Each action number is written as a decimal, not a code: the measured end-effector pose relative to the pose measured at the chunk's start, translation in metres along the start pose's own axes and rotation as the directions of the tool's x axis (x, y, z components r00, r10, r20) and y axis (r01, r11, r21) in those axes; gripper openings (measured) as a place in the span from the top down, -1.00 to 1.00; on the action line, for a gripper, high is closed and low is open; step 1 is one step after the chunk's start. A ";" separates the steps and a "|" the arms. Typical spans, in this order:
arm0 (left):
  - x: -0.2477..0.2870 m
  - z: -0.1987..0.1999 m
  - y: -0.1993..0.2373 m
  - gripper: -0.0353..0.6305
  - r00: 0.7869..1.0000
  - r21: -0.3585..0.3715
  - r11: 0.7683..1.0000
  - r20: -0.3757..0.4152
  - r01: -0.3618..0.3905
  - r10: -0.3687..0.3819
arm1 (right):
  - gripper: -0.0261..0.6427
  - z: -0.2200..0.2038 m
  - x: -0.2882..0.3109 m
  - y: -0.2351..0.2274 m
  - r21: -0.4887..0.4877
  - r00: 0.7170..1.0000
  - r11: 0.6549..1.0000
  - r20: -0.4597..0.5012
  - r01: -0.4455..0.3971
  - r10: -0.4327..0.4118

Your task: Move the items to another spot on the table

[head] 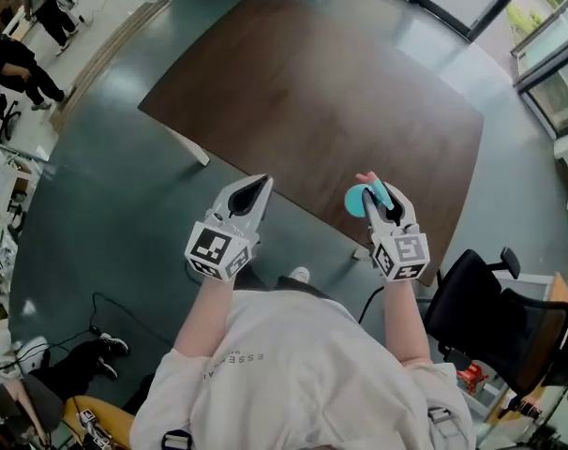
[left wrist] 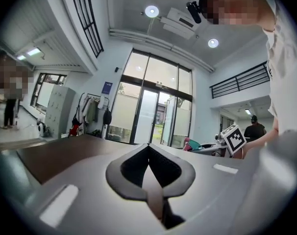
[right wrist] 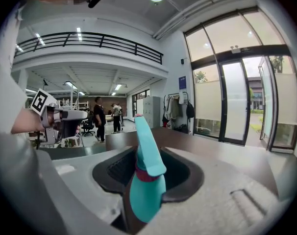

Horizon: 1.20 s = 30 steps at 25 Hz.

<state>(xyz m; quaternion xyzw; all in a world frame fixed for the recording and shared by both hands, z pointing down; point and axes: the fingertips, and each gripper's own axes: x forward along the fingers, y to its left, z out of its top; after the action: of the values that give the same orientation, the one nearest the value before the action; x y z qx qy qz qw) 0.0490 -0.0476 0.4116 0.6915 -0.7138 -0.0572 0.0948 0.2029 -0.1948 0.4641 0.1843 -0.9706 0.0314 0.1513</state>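
Note:
A teal item with a pink band [head: 359,200] is clamped between the jaws of my right gripper [head: 378,195], held in the air just above the near edge of the brown table [head: 312,92]. In the right gripper view the teal item [right wrist: 147,190] stands up out of the jaws of the right gripper [right wrist: 144,153], its narrow end pointing upward. My left gripper [head: 256,187] hovers to the left at the table's near edge. Its pads meet with nothing between them, as the left gripper view shows for the left gripper [left wrist: 148,148]. No other item lies on the tabletop.
A black office chair [head: 481,307] stands at the right, close to my right arm. A white table leg [head: 190,148] shows at the table's left edge. Grey floor surrounds the table. People stand far off at the upper left [head: 22,73].

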 end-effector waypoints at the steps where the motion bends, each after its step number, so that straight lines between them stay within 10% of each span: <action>1: -0.011 0.002 0.015 0.84 1.000 -0.018 1.000 0.007 -0.017 0.017 | 0.51 0.005 0.012 0.013 -0.006 1.000 1.000 -0.001 -0.017 0.017; 16: -0.182 0.053 0.270 0.84 0.969 -0.006 0.972 0.068 -0.237 0.237 | 0.51 0.081 0.220 0.255 -0.046 0.978 0.978 0.033 -0.205 0.206; 30: -0.203 0.048 0.405 0.84 0.940 -0.083 0.939 0.048 -0.334 0.339 | 0.51 0.101 0.367 0.330 -0.060 0.954 0.952 -0.028 -0.299 0.298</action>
<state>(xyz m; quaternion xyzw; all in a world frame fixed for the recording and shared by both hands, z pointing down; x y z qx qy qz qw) -0.3515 0.1678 0.4396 0.5533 -0.8215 -0.0879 0.1066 -0.2721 -0.0278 0.4780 0.0302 -0.9864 0.0249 0.1594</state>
